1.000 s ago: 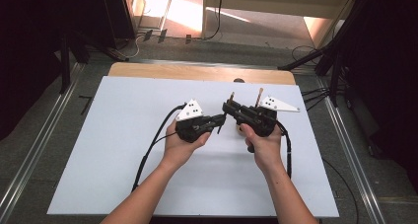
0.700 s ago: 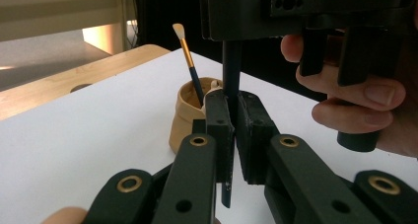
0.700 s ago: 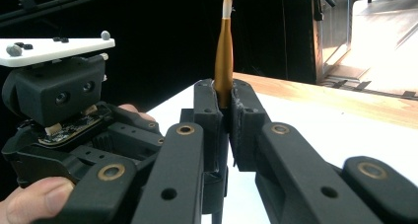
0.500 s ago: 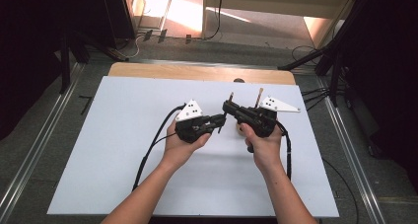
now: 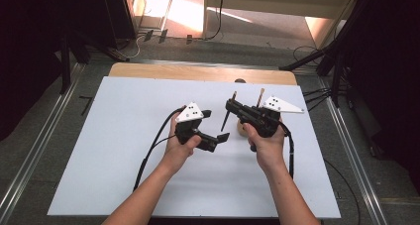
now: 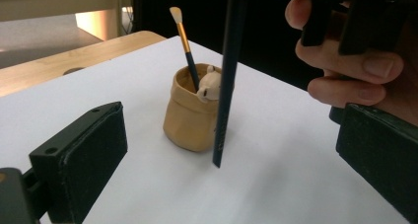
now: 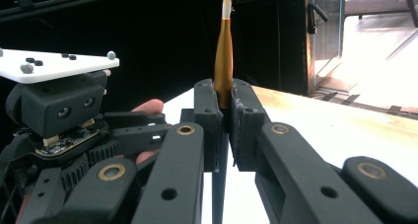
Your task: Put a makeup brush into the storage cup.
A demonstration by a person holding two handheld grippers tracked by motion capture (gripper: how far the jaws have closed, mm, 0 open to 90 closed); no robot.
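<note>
Bright table, dark surrounds

Warm light glares off the floor (image 5: 198,12) at the high view's top; the table (image 5: 124,136) is evenly lit with faint shadows; near jaws blur at both gripper views' bottoms.

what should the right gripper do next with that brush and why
Probably lift the held brush and carry it over the tan pot, then lower it in. The right gripper is clamped on it, its dark tip hangs outside the pot near the table, and another brush already stands inside.

The left hand-held gripper (image 5: 214,125), jaws spread wide, faces the right hand-held gripper (image 5: 233,106), whose jaws are pressed together. Both forearms extend forward, hands close together.
</note>
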